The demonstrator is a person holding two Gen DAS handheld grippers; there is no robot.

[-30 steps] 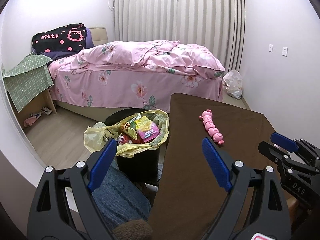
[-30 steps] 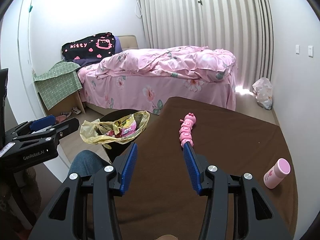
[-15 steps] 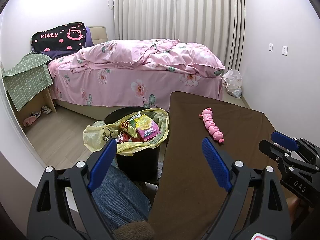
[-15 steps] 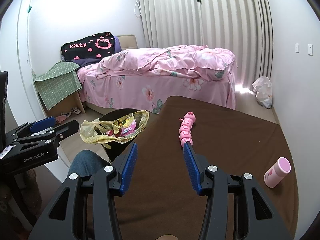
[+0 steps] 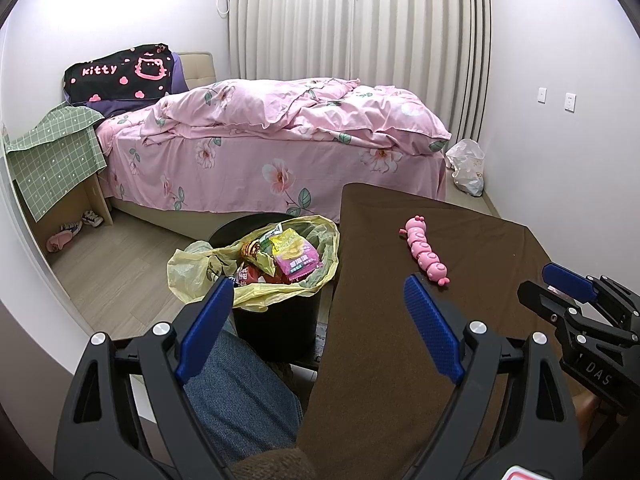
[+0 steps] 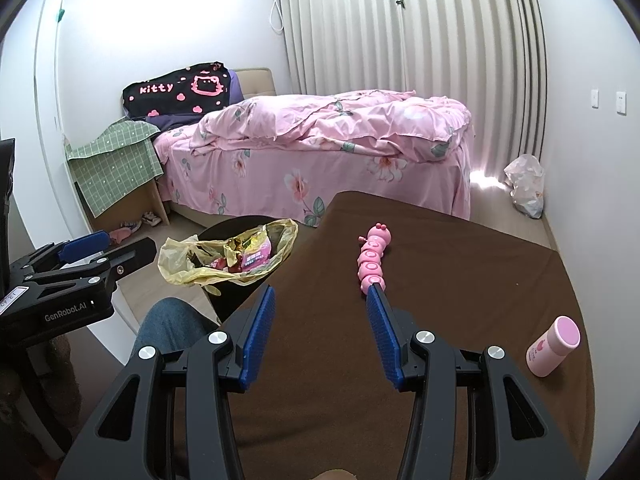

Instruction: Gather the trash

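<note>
Both grippers are hovering over the near edge of the brown tabletop, each pointing down and away toward the bed. The left gripper is holding its jaws released and wide, with nothing between them. The right gripper is holding its jaws released at a moderate gap, also empty.

The trash is sitting in the black bin, on the floor just beside the left edge of the tabletop. A yellow plastic liner bag is draped over the bin rim, and snack wrappers are piled inside it.

Handling judgement: the wrappers are looking light, thin and crinkly, so they are likely slipping under a flat pinch; take hold at a crimped seal edge. The liner bag is soft and limp; its loose flap hanging to the left of the bin is offering the best hold.

On the tabletop, a pink caterpillar toy is lying with its long axis running near to far, head at the far end. A pink bottle is lying on its side at the right, cap end pointing far-right. Neither item is looking like trash.
</note>
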